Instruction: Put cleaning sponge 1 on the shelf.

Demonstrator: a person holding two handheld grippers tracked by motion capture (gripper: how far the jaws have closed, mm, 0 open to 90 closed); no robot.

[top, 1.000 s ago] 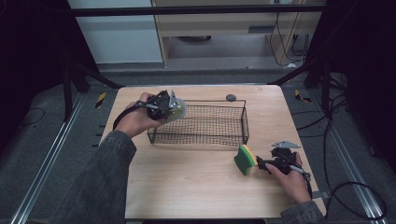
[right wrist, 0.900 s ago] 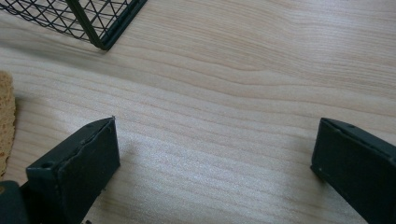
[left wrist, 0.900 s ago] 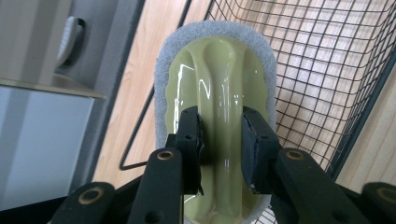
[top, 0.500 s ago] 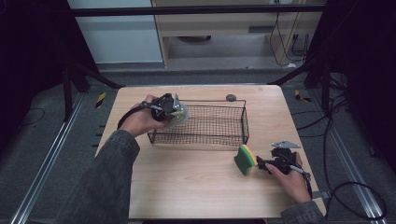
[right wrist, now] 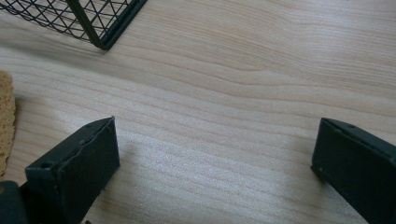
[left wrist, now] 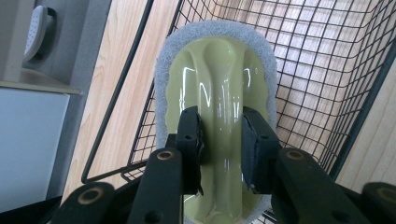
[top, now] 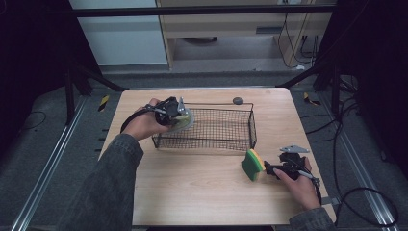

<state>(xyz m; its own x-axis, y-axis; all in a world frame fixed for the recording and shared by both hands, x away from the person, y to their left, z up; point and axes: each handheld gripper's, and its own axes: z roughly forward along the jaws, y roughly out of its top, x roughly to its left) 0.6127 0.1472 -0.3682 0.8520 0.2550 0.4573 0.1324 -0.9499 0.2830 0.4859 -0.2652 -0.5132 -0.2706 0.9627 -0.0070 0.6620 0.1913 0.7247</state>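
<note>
My left gripper [top: 177,113] is shut on a scrubber [top: 186,120] with a glossy pale-green handle and a grey pad. It holds the scrubber at the left end of a black wire basket [top: 252,126]. In the left gripper view the two jaws pinch the handle ridge of the scrubber [left wrist: 217,60], with the basket [left wrist: 327,70] mesh behind it. My right gripper [top: 269,169] rests low on the table at the right front, open. Just to its left stands a green and yellow sponge [top: 251,164]. In the right gripper view the right gripper [right wrist: 212,140] has bare wood between its jaws, with the sponge [right wrist: 5,121] at the left edge.
The wooden table [top: 192,192] has open surface in front of the basket. A small dark round object [top: 237,100] lies behind the basket near the far edge. A basket corner [right wrist: 95,25] shows ahead of the right gripper. Cables trail off the table's right side.
The left gripper with the scrubber has shifted slightly down toward the basket's left end. The right gripper and the sponge have stayed in place.
</note>
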